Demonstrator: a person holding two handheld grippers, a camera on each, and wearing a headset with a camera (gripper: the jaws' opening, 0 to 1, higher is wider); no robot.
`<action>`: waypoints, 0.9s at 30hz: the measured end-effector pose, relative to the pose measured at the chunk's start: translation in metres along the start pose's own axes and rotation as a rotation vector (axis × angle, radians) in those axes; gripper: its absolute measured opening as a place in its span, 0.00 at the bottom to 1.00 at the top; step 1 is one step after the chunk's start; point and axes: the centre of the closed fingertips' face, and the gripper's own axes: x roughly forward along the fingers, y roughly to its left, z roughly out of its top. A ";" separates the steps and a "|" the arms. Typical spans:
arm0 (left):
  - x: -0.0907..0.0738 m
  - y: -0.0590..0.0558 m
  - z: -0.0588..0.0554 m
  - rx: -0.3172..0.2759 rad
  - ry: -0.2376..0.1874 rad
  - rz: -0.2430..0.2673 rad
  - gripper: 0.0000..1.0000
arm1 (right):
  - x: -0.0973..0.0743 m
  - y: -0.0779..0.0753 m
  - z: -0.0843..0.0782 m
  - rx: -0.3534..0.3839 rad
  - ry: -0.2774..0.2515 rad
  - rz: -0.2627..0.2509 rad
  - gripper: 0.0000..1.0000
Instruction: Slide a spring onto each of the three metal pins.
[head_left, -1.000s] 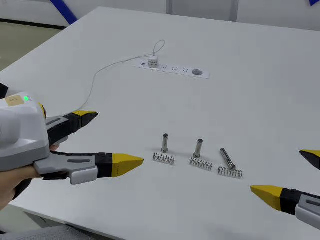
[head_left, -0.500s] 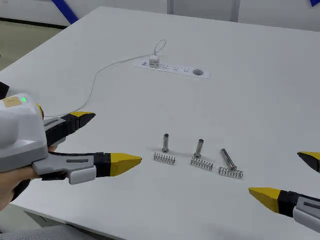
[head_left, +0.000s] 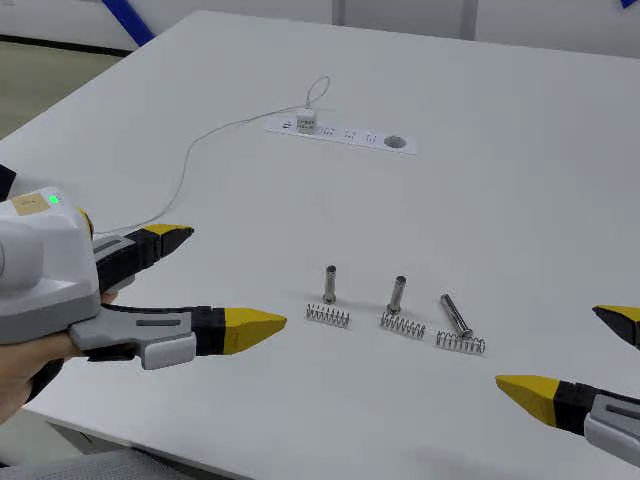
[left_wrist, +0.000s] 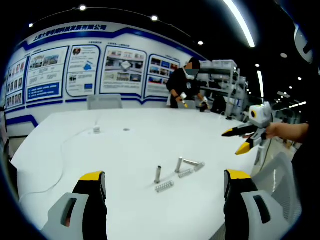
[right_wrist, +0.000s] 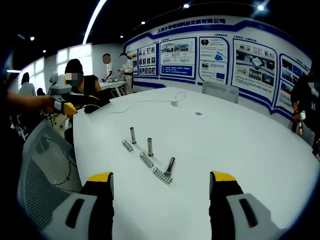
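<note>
Springs (head_left: 327, 317): 3, loose on the white table (head_left: 500, 150), one lying just in front of each of the pins (head_left: 330, 284). 3 pins: two upright, the right one lying flat. Bare tabletop between the grippers and that row. Left gripper (head_left: 237, 277) and right gripper (head_left: 548, 347) flank it, both jaws wide, empty. Power strip (head_left: 345, 135) with cable (head_left: 200, 150) well behind. Right gripper view adds a mesh chair (right_wrist: 45, 170); left gripper view adds wall posters (left_wrist: 85, 70)
</note>
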 end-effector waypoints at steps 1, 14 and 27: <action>0.000 -0.001 0.001 -0.001 -0.005 -0.001 1.00 | 0.000 0.000 -0.001 0.001 0.001 0.000 0.80; 0.004 -0.001 -0.009 -0.008 0.012 -0.004 1.00 | 0.006 0.000 -0.003 0.015 0.002 0.006 0.78; 0.013 -0.001 -0.014 -0.004 -0.010 -0.010 1.00 | 0.016 -0.006 -0.001 0.020 0.009 0.008 0.76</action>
